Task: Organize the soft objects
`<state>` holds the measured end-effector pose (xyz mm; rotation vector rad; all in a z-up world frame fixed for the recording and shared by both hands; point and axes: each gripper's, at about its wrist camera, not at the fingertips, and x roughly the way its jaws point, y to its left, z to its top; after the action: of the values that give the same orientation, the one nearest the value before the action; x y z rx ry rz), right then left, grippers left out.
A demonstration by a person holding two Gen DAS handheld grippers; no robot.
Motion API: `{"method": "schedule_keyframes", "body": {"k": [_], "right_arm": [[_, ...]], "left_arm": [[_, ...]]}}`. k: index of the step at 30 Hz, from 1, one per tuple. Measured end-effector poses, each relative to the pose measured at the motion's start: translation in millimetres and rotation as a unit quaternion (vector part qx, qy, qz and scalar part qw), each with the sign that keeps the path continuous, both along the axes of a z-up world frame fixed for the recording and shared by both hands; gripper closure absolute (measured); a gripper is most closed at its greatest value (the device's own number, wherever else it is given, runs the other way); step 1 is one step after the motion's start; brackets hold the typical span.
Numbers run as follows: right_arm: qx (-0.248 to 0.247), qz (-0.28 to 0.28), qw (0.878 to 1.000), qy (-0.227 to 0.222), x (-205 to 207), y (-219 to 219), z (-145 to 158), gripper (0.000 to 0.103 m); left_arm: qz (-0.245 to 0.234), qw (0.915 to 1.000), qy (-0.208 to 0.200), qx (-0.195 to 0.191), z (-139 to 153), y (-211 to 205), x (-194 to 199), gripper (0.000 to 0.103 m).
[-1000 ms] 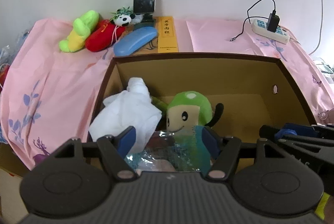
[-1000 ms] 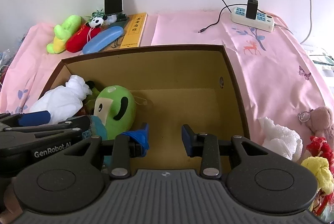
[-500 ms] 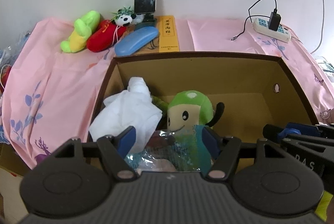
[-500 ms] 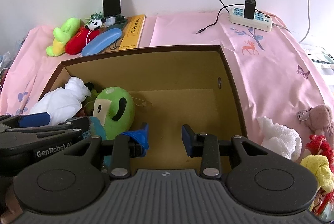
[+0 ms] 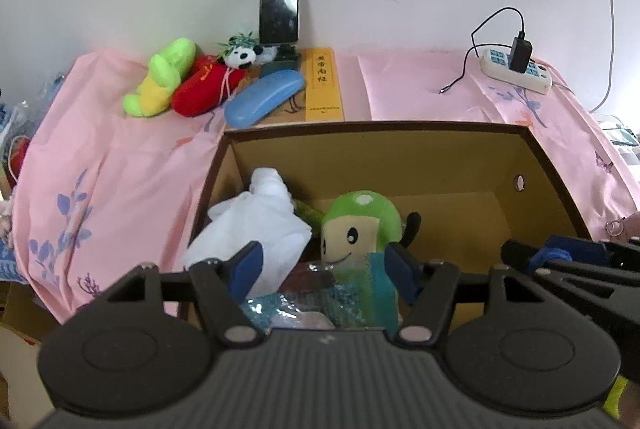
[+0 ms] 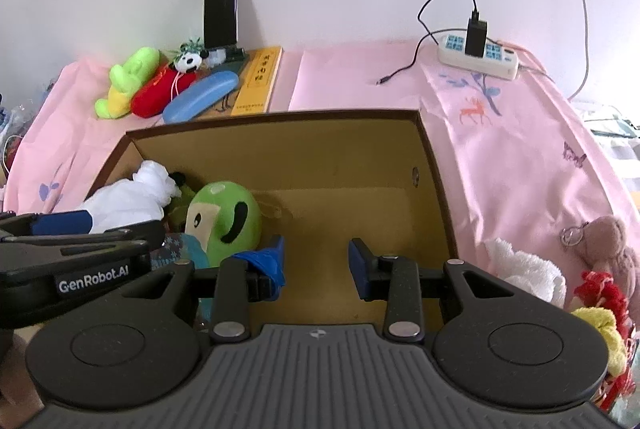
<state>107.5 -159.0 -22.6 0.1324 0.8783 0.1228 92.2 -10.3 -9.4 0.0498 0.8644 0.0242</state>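
Note:
An open brown cardboard box (image 5: 376, 127) (image 6: 280, 117) stands on the pink cloth. Inside at its left lie a white soft item (image 5: 256, 225) (image 6: 128, 195), a green mushroom plush (image 5: 362, 225) (image 6: 224, 217) and a crinkly teal packet (image 5: 320, 305). My left gripper (image 5: 324, 269) is open above the packet, holding nothing. My right gripper (image 6: 316, 259) is open and empty over the box's bare floor. To the right of the box lie a white fluffy item (image 6: 524, 269), a brown plush (image 6: 608, 241) and red and yellow soft items (image 6: 600, 305).
At the back left lie a green-yellow plush (image 5: 160, 77), a red plush (image 5: 204, 89), a small panda (image 5: 240, 55), a blue glasses case (image 5: 264, 99), a yellow book (image 5: 323, 85) and a standing phone (image 5: 279, 3). A power strip (image 5: 518, 71) with a cable sits back right.
Both grippers have drawn back and risen slightly, so the box and table sit a little lower in view. Jaws stay open; nothing was grasped or released.

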Motion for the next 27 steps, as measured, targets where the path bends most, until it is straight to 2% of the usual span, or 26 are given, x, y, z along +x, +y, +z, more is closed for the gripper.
{"method": "schedule_keyframes", "body": {"k": [8,27], "right_arm": [[0.0,-0.007,1.0,-0.018,-7,-4,9,0.084],[0.012,-0.004,1.0,-0.016,-28,1,10,0.084]], "left_arm": [[0.019,0.9997,0.008,-0.015,7,5,-9,0.035],[0.03,0.9995,-0.006,0.01,9,-1,-33,0.035]]}}
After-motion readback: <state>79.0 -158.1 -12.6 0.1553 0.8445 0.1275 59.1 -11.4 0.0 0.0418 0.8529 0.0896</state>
